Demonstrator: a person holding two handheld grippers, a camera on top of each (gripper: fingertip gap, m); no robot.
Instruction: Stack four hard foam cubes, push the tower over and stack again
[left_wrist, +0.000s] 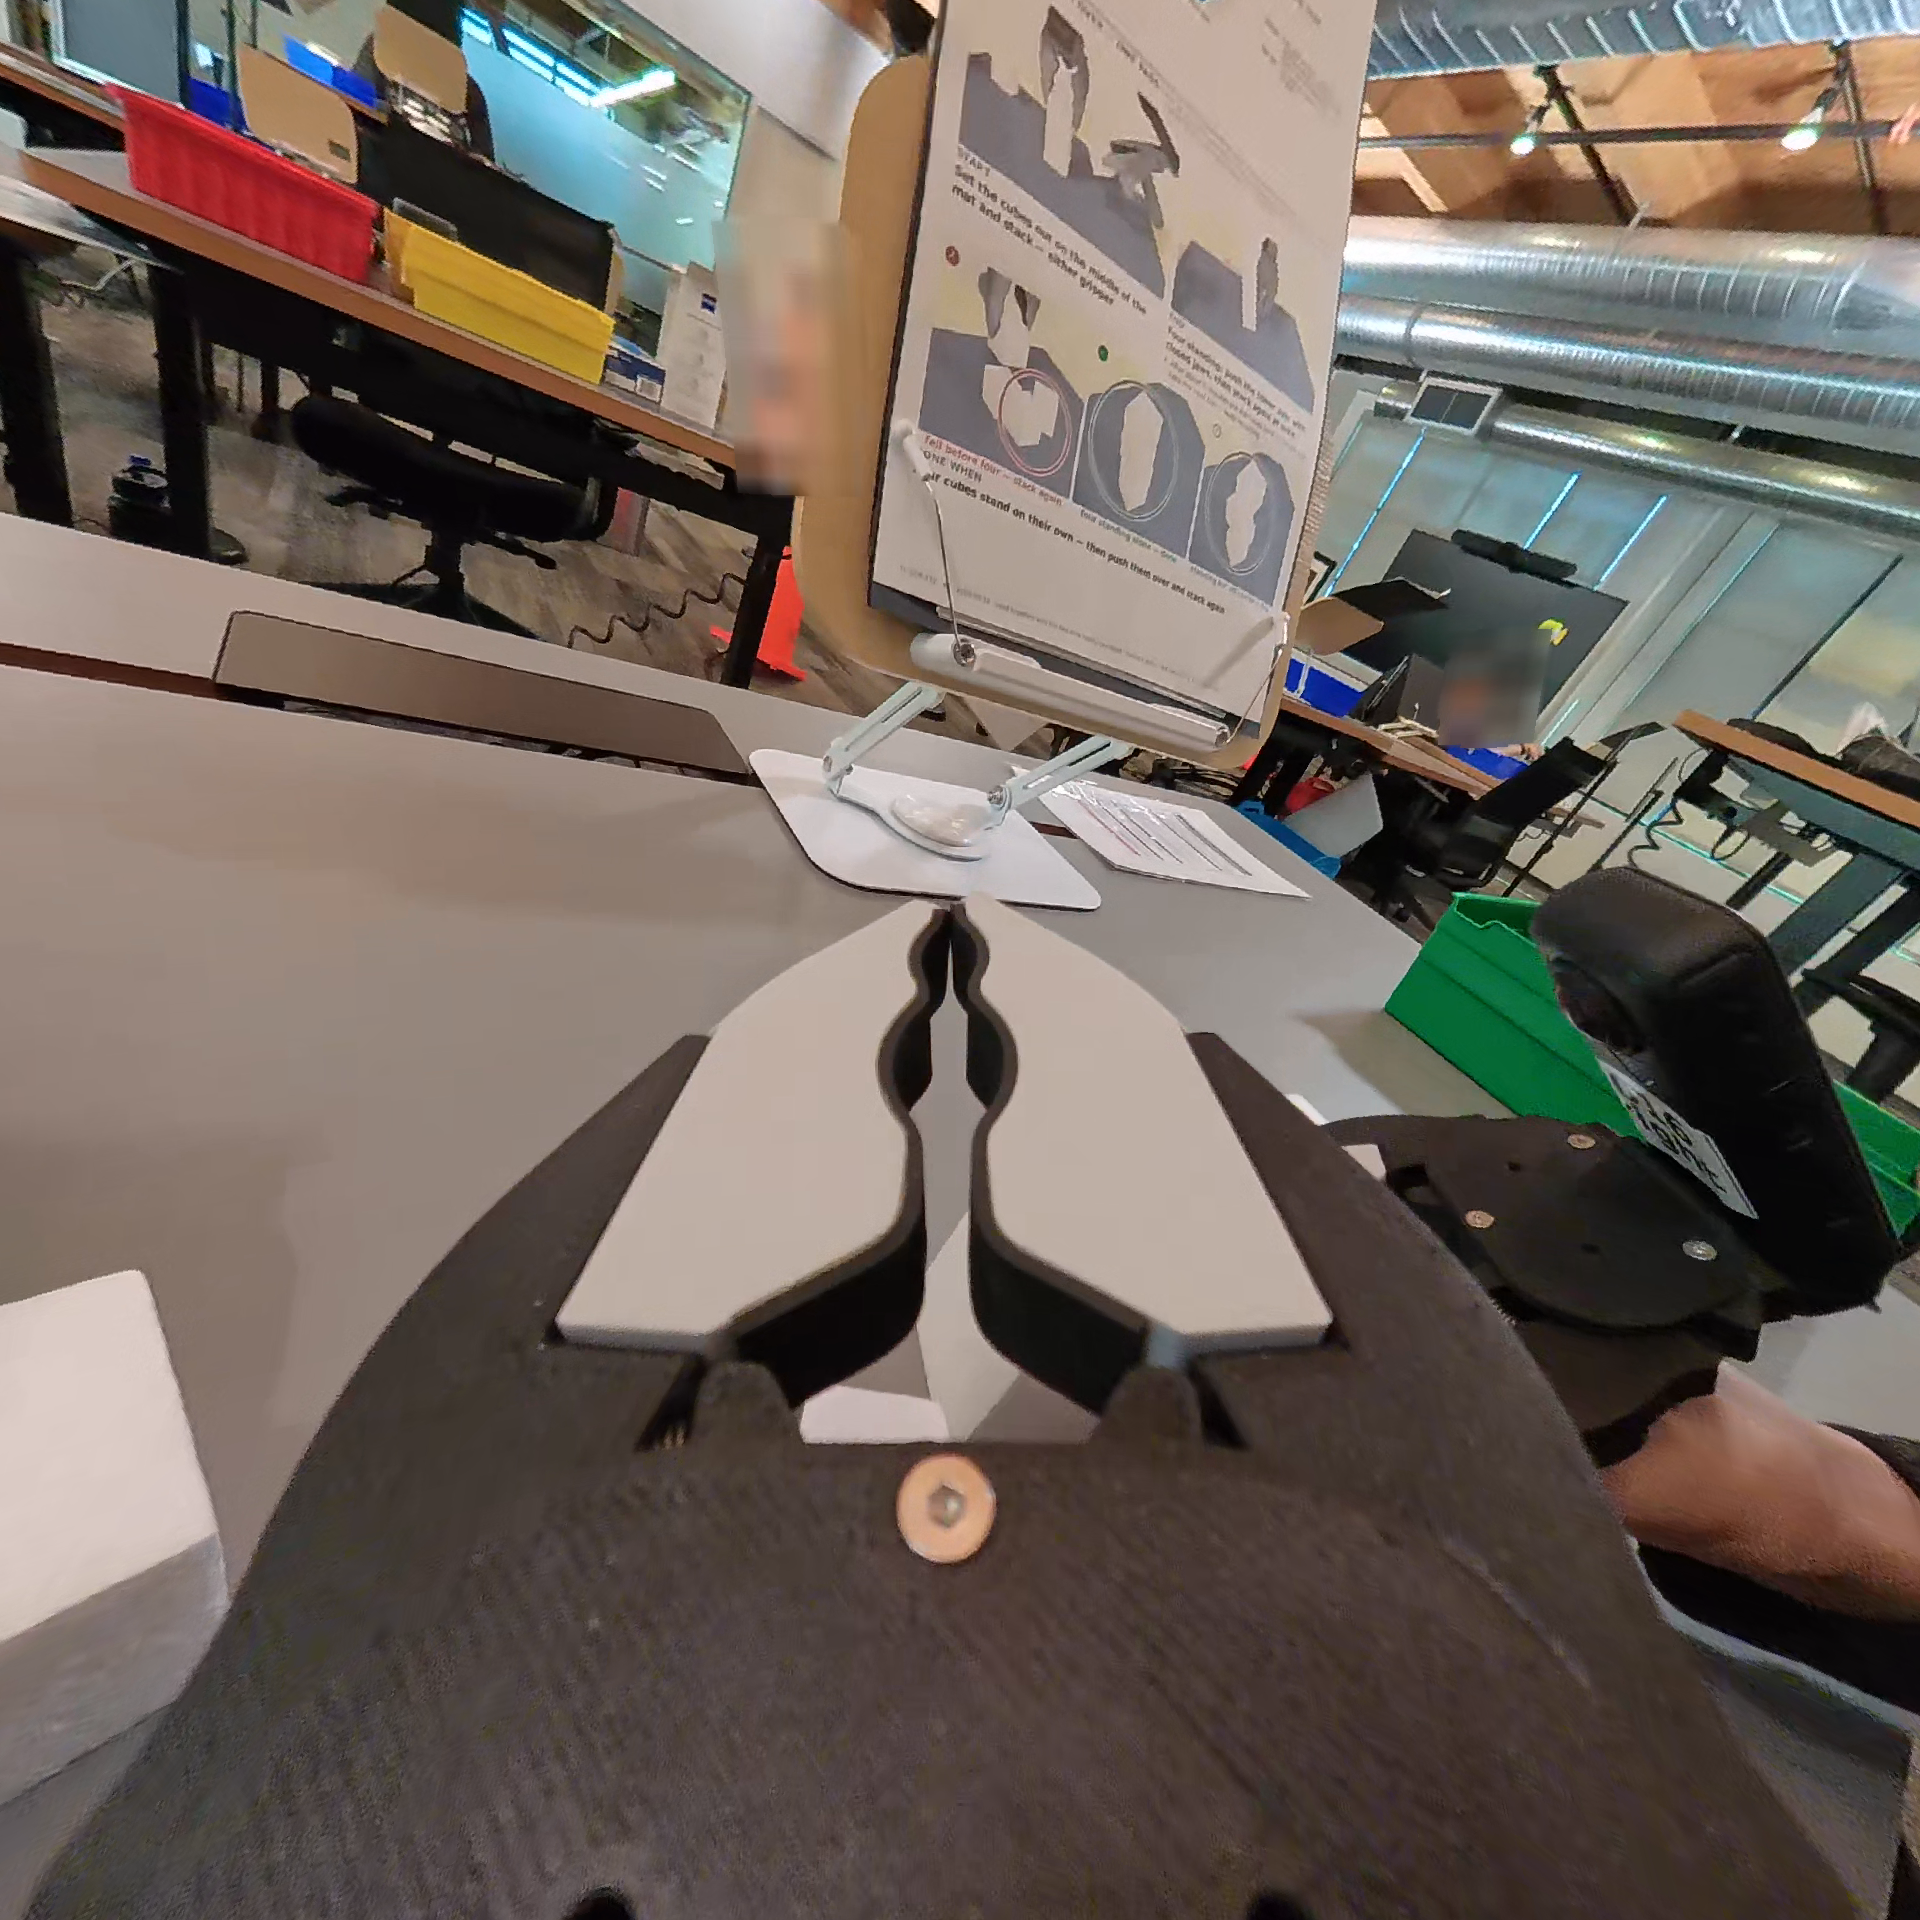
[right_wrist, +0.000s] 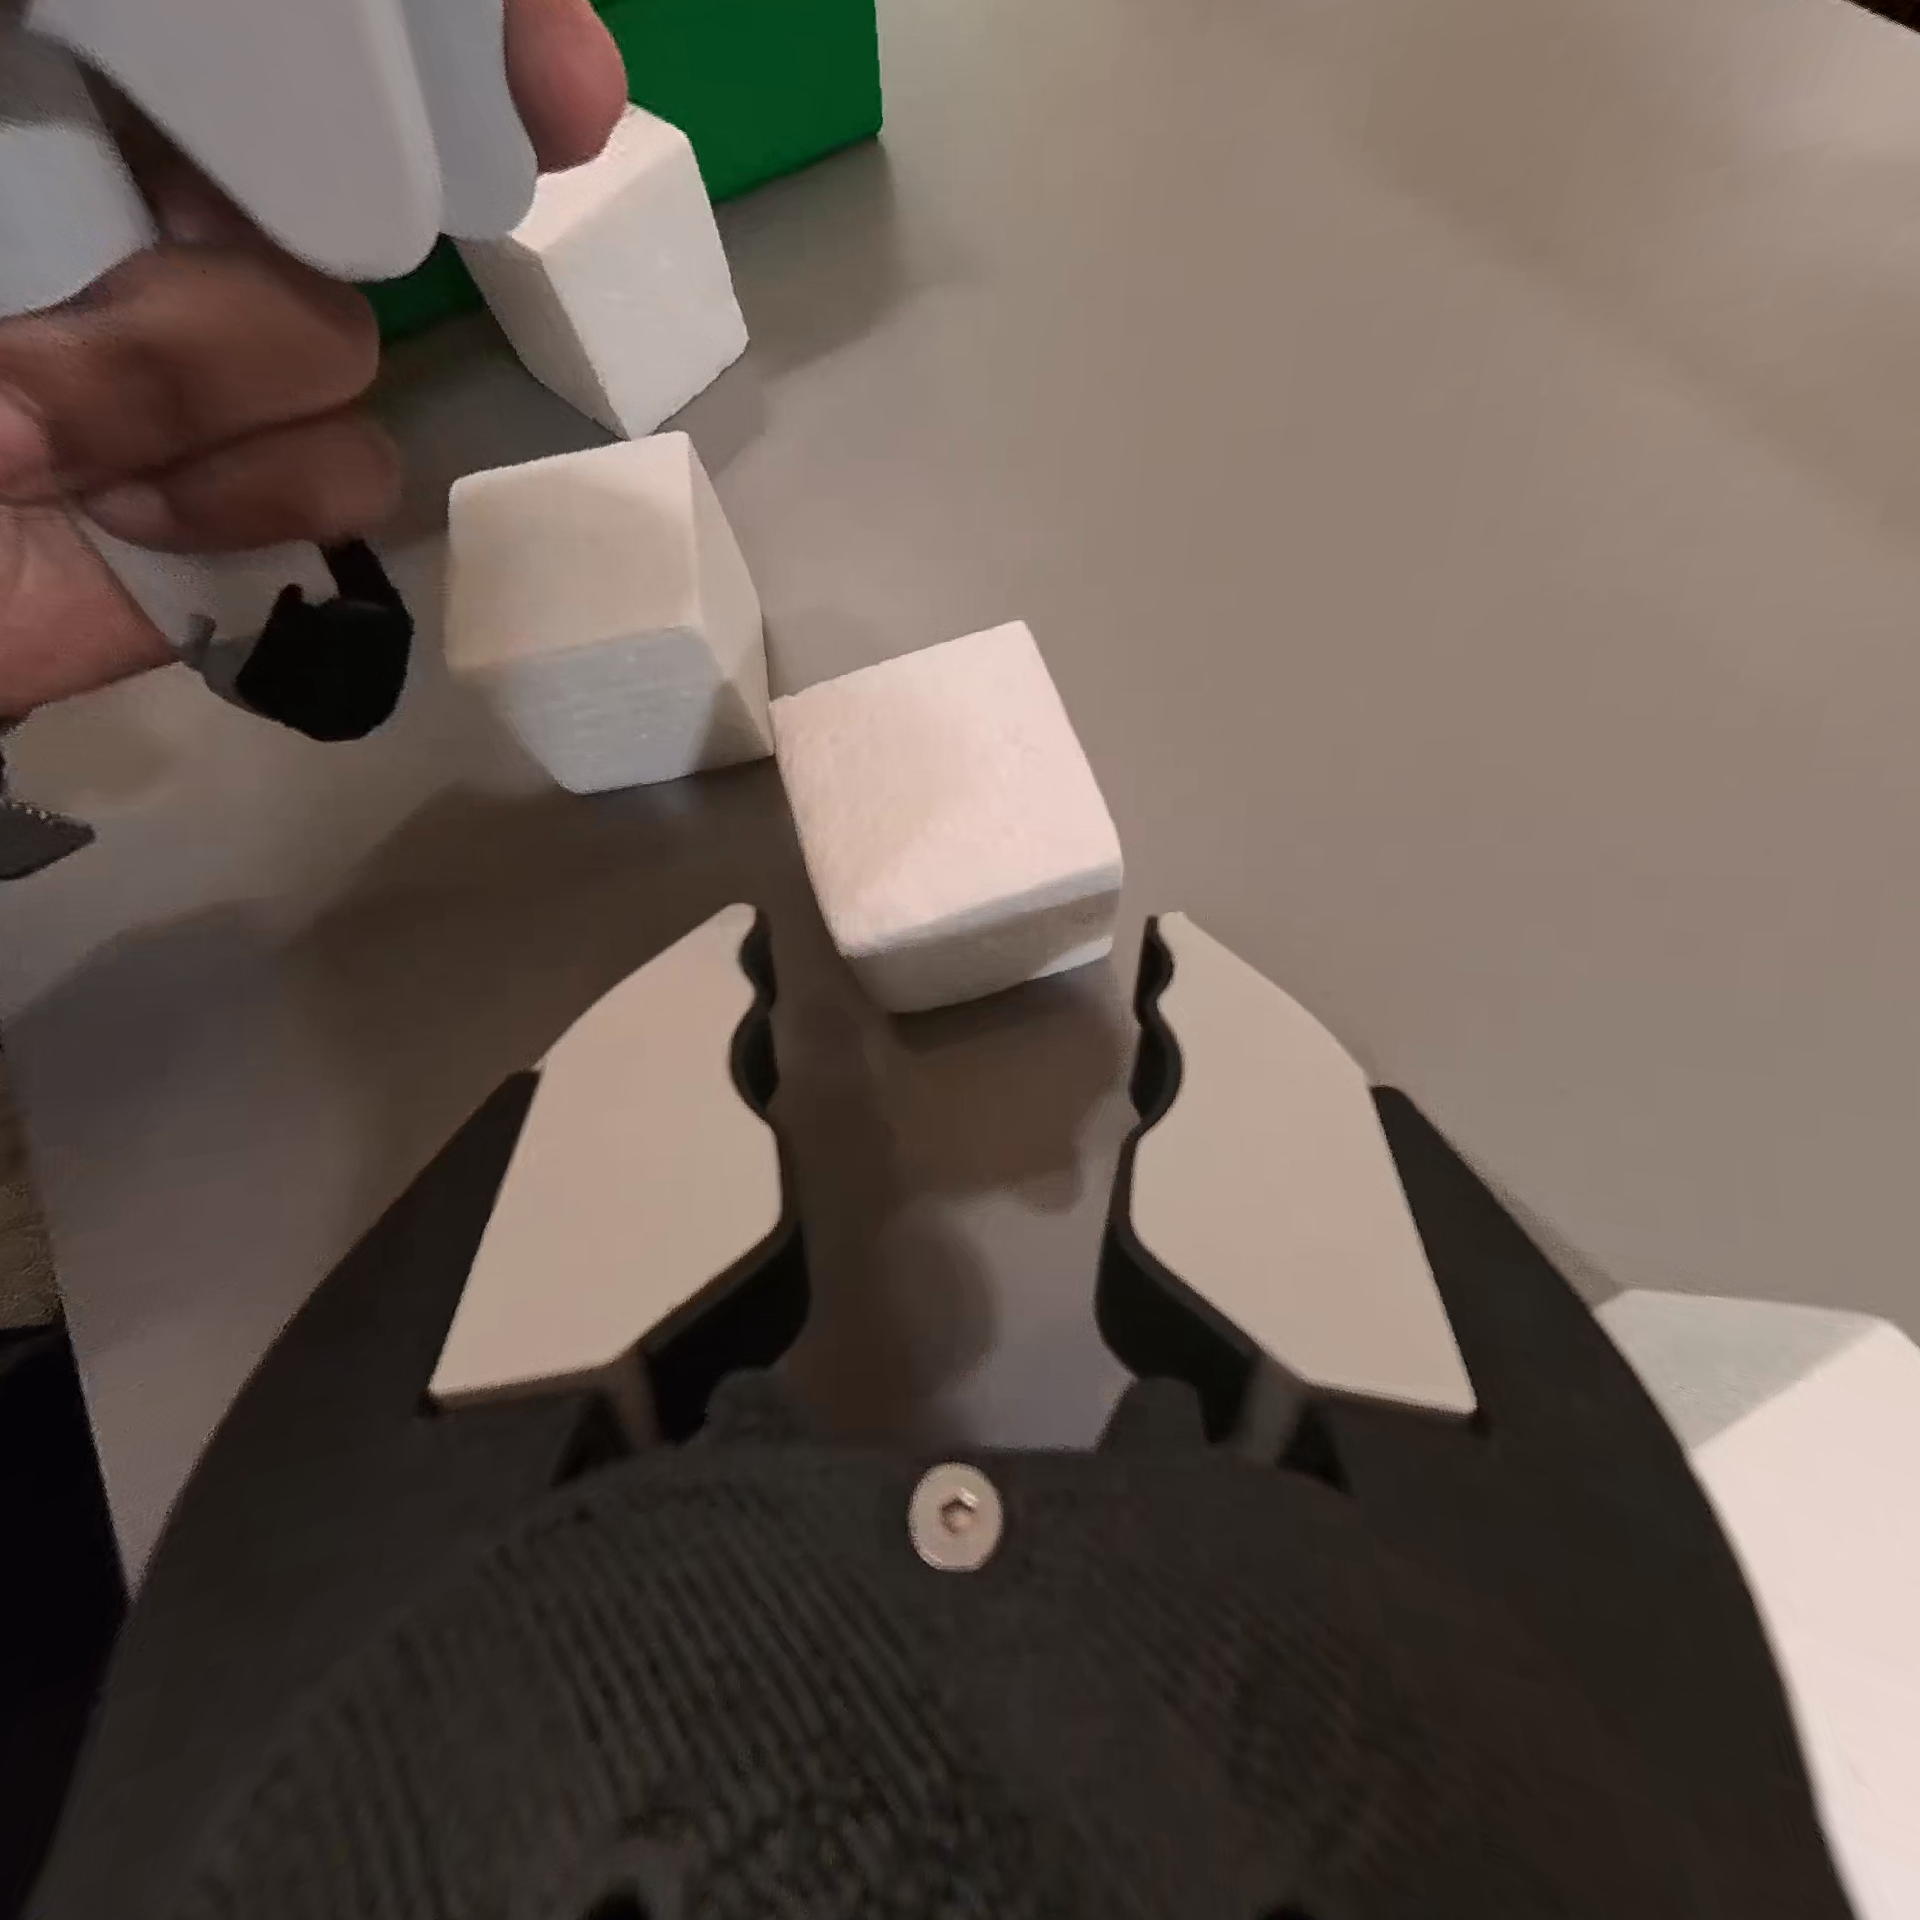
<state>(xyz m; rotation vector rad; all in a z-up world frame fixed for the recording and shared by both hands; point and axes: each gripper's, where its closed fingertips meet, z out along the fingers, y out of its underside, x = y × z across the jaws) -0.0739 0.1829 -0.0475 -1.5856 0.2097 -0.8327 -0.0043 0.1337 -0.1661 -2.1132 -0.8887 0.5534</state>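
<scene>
Meanwhile, my right gripper (right_wrist: 951, 961) hovers low over the grey tabletop (right_wrist: 1455, 520), jaws spread wide, the nearest white foam cube (right_wrist: 945, 810) just beyond its tips. Two more white foam cubes (right_wrist: 597, 613) trail away to the far left toward a green plastic bin (right_wrist: 769, 94). My left gripper (left_wrist: 951, 920) hangs with jaws pressed together, holding nothing, facing a propped instruction sheet (left_wrist: 1122, 343). Squaring the fingers to flat faces should seat a grip best.

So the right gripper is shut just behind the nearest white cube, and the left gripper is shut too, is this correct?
Not quite: the right gripper is open, its jaws wide apart just behind the nearest white cube, as the right wrist view shows. The left gripper is indeed shut.
</scene>
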